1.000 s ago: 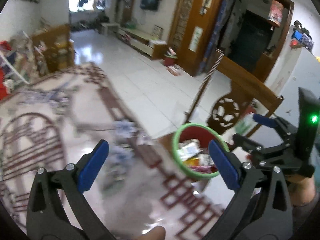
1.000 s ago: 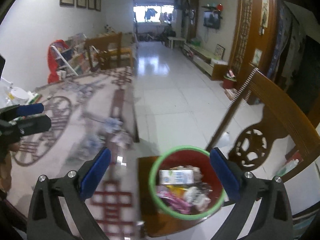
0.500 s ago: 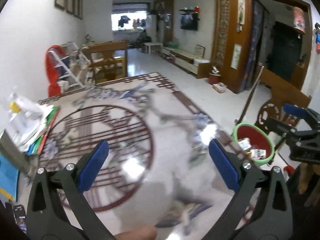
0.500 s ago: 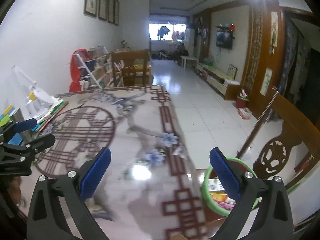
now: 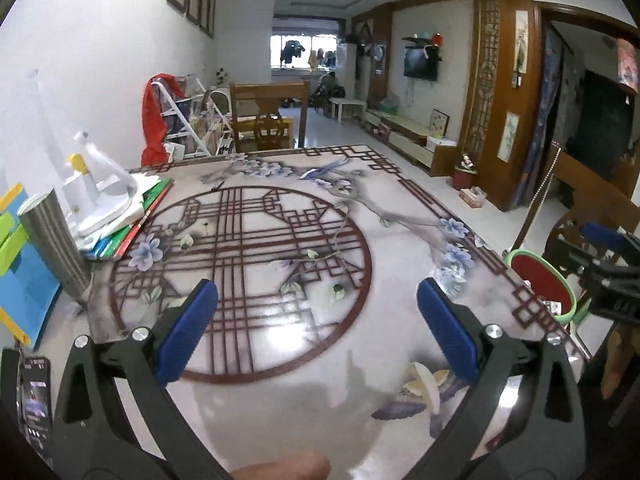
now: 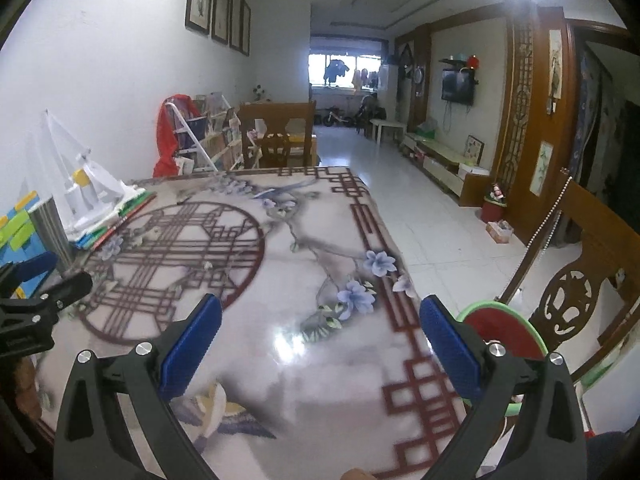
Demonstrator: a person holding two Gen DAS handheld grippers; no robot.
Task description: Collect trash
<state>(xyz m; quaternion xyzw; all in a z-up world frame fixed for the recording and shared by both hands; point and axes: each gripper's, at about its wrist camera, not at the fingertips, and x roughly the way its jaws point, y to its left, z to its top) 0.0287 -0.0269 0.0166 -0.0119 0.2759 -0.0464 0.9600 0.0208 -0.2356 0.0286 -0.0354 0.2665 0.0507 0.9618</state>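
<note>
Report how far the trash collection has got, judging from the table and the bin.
Done: the patterned table shows no loose trash, and the green-rimmed bin beside it holds wrappers. In hand: nothing; left gripper and right gripper are both open and empty. Left: apparently nothing on the table; the books and steel cup look like belongings.

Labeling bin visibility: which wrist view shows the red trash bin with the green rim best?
Left wrist view. The red trash bin with the green rim shows most of its rim and red inside, with scraps at the bottom, past the table edge. In the right wrist view the bin is partly hidden behind the right gripper finger and blurred.
</note>
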